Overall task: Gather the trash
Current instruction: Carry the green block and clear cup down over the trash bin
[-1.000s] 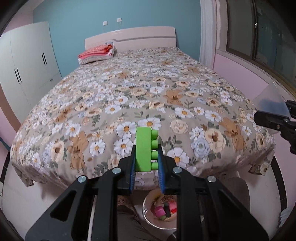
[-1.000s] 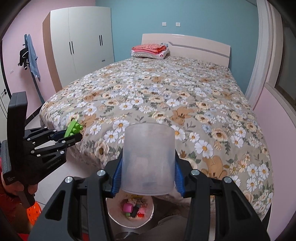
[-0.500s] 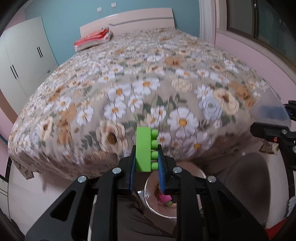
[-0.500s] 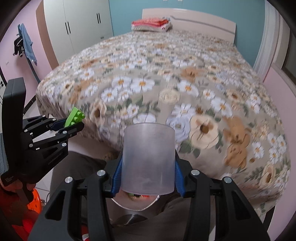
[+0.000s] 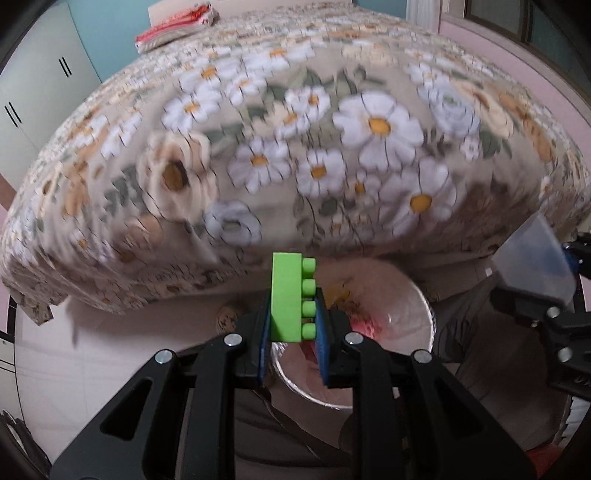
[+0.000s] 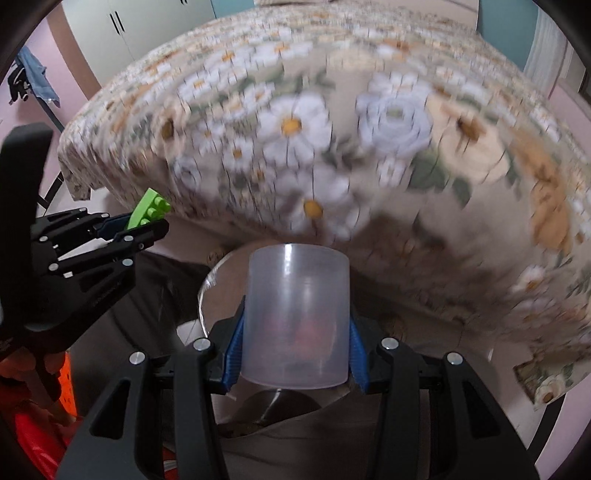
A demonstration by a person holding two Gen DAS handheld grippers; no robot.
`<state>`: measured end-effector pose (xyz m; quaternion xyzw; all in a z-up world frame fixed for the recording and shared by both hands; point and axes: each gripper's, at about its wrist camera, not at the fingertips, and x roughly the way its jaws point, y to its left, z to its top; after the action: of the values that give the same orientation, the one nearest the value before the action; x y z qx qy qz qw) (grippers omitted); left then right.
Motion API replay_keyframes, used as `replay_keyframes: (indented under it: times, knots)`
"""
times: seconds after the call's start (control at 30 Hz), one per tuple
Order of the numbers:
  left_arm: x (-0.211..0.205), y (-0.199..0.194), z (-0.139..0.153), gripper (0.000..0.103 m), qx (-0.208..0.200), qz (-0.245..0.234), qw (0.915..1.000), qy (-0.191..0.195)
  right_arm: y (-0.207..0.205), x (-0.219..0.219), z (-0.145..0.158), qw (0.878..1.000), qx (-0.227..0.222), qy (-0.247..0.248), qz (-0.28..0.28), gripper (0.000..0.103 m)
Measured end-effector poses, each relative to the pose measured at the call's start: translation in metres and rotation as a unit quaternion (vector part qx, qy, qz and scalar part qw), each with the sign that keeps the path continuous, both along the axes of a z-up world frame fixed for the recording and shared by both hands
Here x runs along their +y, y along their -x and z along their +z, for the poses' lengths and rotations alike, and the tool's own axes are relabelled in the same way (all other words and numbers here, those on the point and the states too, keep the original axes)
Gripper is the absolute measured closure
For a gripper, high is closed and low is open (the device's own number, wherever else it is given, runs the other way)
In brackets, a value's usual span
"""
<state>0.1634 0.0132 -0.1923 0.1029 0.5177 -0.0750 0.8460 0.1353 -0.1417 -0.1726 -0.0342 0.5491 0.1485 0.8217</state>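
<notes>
A bright green toy brick (image 5: 288, 295) with several studs stands upright in my left gripper (image 5: 293, 325), which is shut on it. Just below and behind it lies a shiny metal bowl (image 5: 417, 314) holding pink and red pieces. My right gripper (image 6: 295, 332) is shut on a translucent plastic cup (image 6: 297, 317), held over the same bowl (image 6: 207, 291). In the right wrist view the left gripper (image 6: 147, 221) and its green brick (image 6: 146, 212) show at the left. The cup (image 5: 535, 266) shows at the right edge of the left wrist view.
A bed with a flowered cover (image 5: 295, 129) fills the view ahead, its foot edge hanging just beyond the bowl. White wardrobes (image 6: 122, 22) stand at the far left. An orange object (image 6: 68, 387) and a person's hand are at the lower left. Grey-brown fabric (image 5: 295, 443) lies under the bowl.
Both grippers have sunk toward the bowl and tipped downward, so the bed edge looms larger and the bowl sits closer. Each keeps its grip on its object.
</notes>
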Motion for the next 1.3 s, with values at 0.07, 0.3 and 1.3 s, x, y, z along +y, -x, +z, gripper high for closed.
replay_keyframes:
  times: [0.07,0.3,1.3]
  knots:
    - [-0.001,0.002,-0.011,0.082,0.013,-0.001,0.9999,0.003,-0.001,0.001,-0.011,1.0,0.01,0.002,-0.001,0.054]
    - [-0.006,0.001,-0.053,0.082,0.056,-0.002,0.9984,0.007,-0.003,0.005,-0.055,0.999,0.047,0.014,-0.003,0.054]
    - [-0.019,-0.015,-0.157,0.082,0.178,-0.006,0.9838,0.017,-0.027,0.022,-0.16,0.986,0.162,0.041,-0.009,0.054]
